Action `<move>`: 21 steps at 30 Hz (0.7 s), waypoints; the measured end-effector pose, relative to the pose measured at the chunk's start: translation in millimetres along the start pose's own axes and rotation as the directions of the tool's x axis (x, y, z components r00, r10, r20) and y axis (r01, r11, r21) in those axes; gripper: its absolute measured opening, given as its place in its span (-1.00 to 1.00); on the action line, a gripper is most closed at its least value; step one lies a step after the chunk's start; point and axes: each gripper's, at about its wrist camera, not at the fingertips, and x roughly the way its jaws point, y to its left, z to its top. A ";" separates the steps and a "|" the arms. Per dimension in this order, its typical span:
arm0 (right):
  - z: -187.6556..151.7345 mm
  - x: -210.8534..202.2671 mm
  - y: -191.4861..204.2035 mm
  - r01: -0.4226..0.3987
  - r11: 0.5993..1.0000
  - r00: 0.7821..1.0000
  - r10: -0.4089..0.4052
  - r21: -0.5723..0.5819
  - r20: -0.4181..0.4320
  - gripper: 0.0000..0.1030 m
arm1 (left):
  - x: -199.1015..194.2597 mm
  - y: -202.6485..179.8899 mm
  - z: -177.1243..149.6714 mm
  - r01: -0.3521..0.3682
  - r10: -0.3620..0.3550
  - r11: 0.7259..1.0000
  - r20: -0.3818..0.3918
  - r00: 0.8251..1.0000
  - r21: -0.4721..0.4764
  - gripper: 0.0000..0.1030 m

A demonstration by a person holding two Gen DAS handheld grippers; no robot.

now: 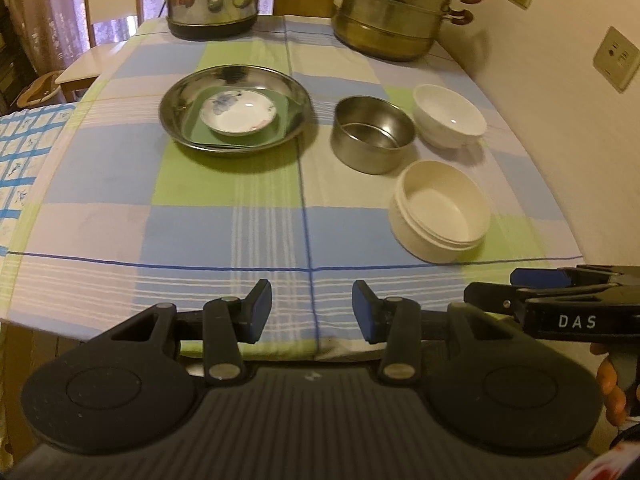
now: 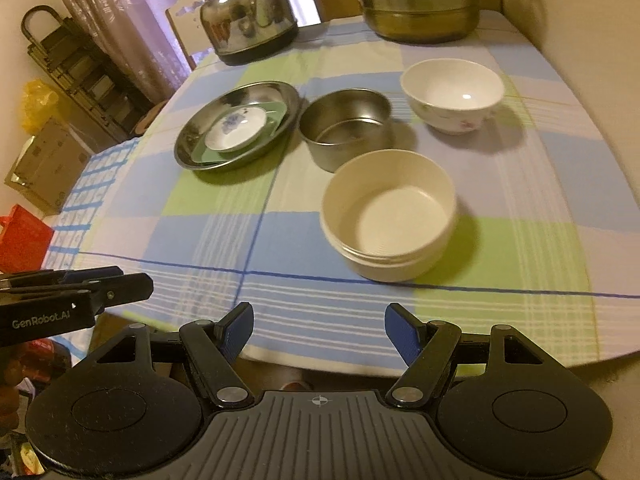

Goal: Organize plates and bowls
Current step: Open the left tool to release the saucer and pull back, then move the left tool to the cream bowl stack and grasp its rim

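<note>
Shiny steel plate (image 1: 236, 120) holding small floral saucer (image 1: 239, 112), green mat beneath

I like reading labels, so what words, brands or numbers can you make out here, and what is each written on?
"DAS": on the right gripper, white letters on its black side.
"GenRobot.AI": on the left gripper, on its black side.
Cardboard box on the floor: marks too blurred to read.
Dishes, kettle, pot: no text.
</note>
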 end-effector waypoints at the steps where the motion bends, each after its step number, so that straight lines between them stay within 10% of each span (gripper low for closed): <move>1: -0.8 -1.8 -2.6 0.005 1.000 1.000 -0.005 0.002 0.002 0.41 | 0.0 -3.7 -0.4 0.004 -0.004 1.000 0.000 1.000 0.006 -0.20; 21: -9.7 -22.7 -45.4 0.074 0.994 0.997 -0.076 0.075 0.031 0.41 | 16.4 -57.1 3.5 0.055 -0.054 0.994 -0.020 0.998 0.092 -0.20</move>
